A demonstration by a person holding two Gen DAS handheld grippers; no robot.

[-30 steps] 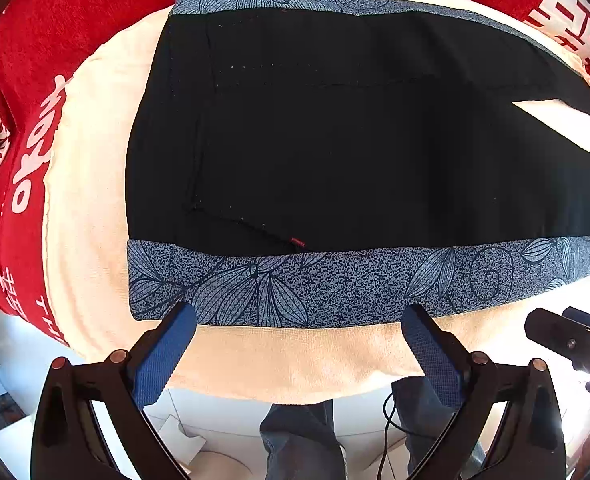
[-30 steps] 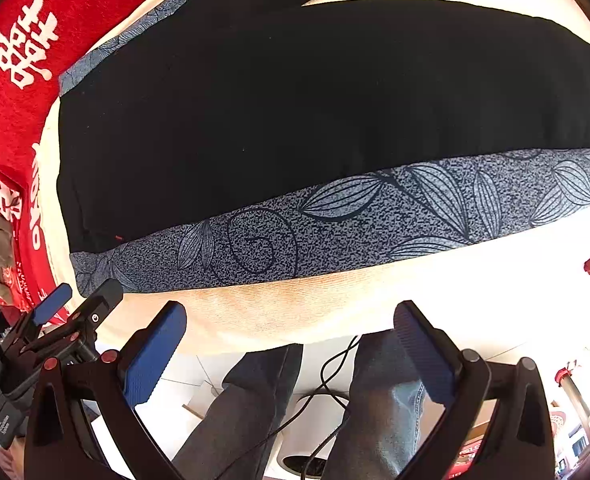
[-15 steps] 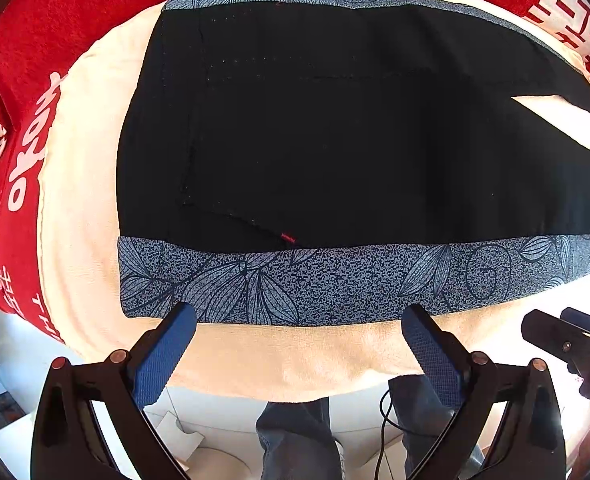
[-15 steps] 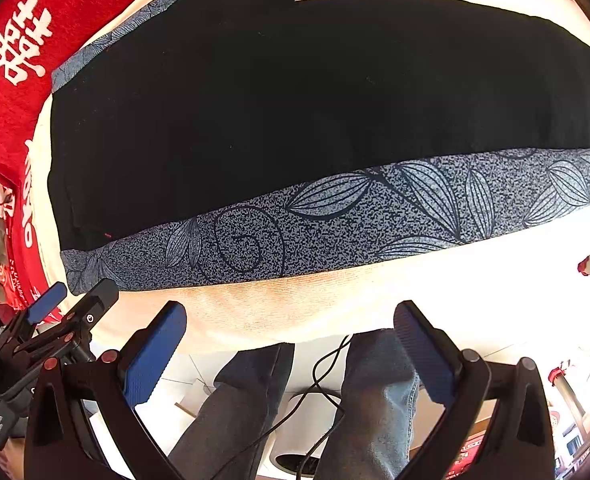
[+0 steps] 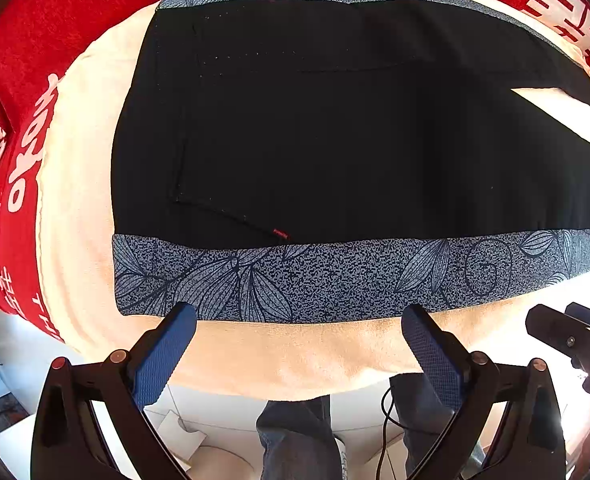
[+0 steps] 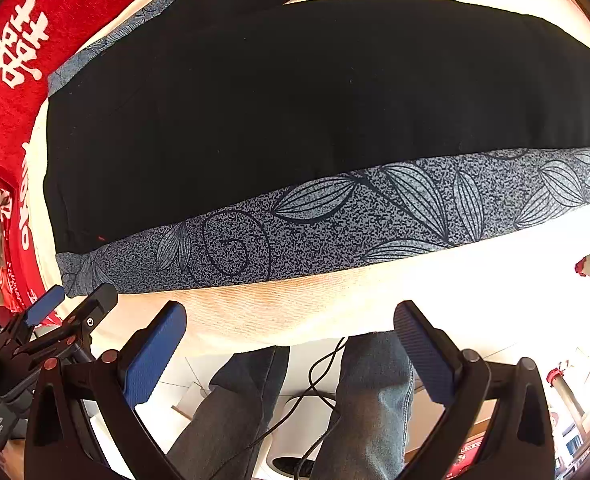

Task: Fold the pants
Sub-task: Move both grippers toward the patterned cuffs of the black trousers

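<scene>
Both the left gripper (image 5: 299,344) and the right gripper (image 6: 291,336) hang with jaws spread wide and empty, just off the near edge of the black pants (image 5: 335,132). The pants lie flat on a cream towel (image 5: 295,356) over a red cloth (image 5: 23,60), their leaf-print side stripe (image 5: 335,280) nearest the fingers.

Pants (image 5: 335,140) lie flat on a towel (image 5: 295,352), which lies over a printed cloth (image 5: 23,80) — waistband end left, legs running right. Both grippers hover before the near edge, apart from it.
</scene>
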